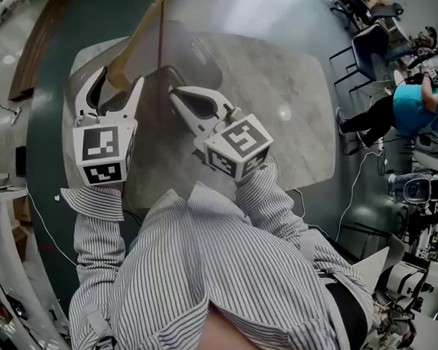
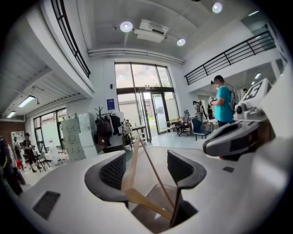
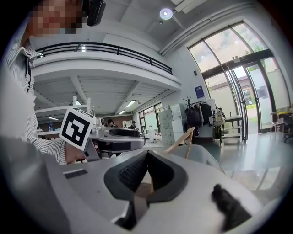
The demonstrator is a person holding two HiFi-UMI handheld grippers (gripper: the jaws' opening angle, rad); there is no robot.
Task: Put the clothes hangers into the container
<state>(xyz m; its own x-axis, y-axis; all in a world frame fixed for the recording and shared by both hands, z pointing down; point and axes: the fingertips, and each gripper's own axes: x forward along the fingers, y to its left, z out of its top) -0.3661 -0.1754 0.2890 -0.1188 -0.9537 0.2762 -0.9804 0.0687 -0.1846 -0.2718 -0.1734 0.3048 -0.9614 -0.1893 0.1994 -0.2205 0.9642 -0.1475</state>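
Observation:
A wooden clothes hanger stands tilted in a clear plastic container on the table, its top pointing away from me. My left gripper is open, one jaw on each side of the hanger's lower part. In the left gripper view the hanger leans close to the left pad while the right pad stays apart from it, above the container. My right gripper hovers just right of it, over the container's near side, jaws shut. In the right gripper view, the right gripper has its pads together and the hanger rises beyond them.
The container sits on a round marbled table. Chairs and a person in a teal shirt are off to the right of the table. Cables run over the floor at the right. My striped sleeves fill the foreground.

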